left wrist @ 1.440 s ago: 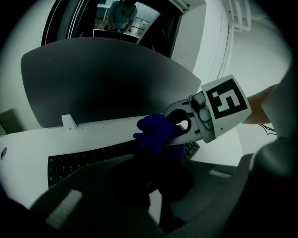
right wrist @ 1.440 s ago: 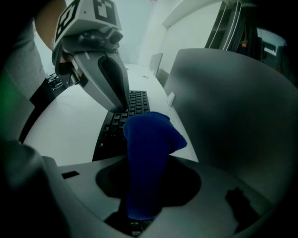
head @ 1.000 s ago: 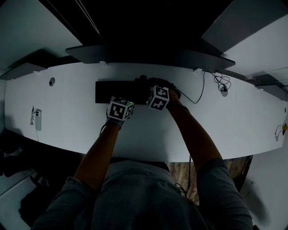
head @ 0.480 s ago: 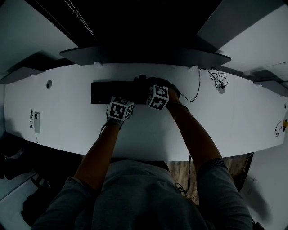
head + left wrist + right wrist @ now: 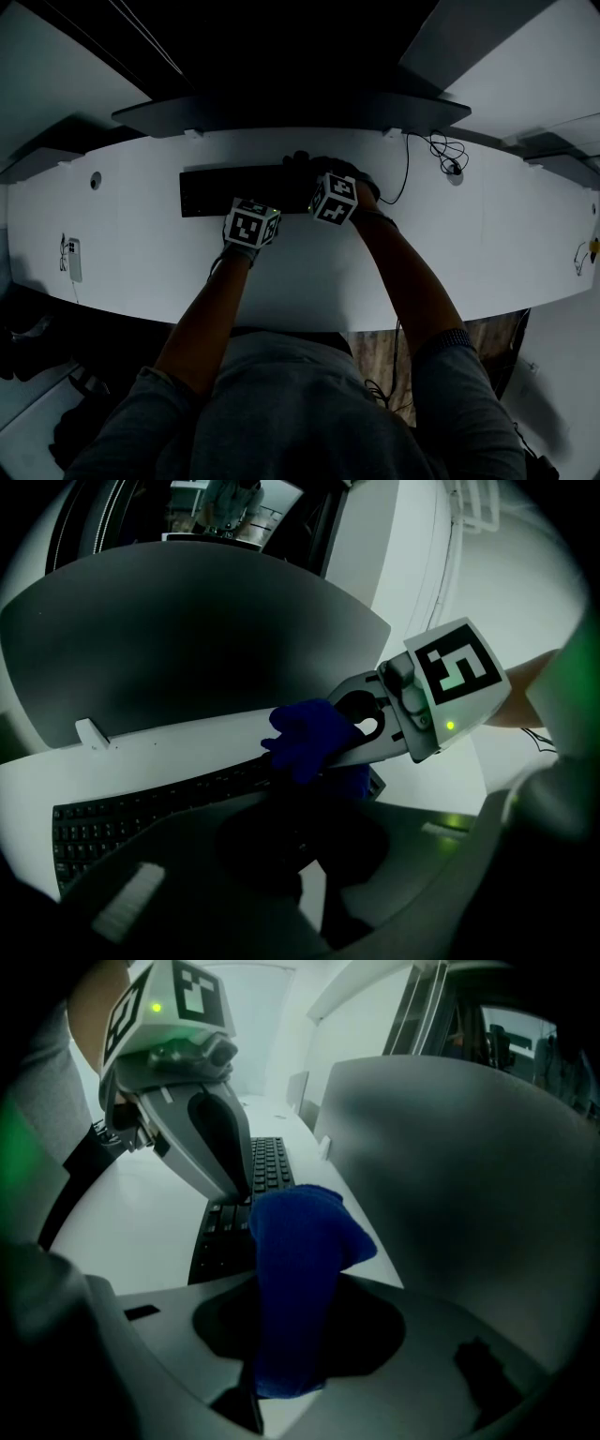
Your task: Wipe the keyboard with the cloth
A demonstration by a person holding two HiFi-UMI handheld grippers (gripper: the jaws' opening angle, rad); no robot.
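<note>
A black keyboard (image 5: 225, 190) lies on the white desk (image 5: 141, 244), in front of the monitor. My right gripper (image 5: 323, 178) is shut on a blue cloth (image 5: 295, 1269), which hangs over the keyboard's (image 5: 267, 1171) right end. The left gripper view shows that cloth (image 5: 309, 738) bunched in the right gripper (image 5: 314, 761), resting on the keys (image 5: 141, 808). My left gripper (image 5: 254, 206) stands at the keyboard's near edge. The right gripper view shows its fingers (image 5: 220, 1138) together, tips down by the front row of keys. Nothing is held between them.
A dark monitor (image 5: 281, 103) stands right behind the keyboard. A phone (image 5: 67, 260) lies at the desk's far left, beside a cable hole (image 5: 95, 179). A thin black cable (image 5: 441, 155) coils at the back right. The desk's front edge curves just before the person's body.
The head view has drifted, so the desk sits further left in frame. The right gripper with the cloth has shifted slightly right along the keyboard. The left gripper stays in place.
</note>
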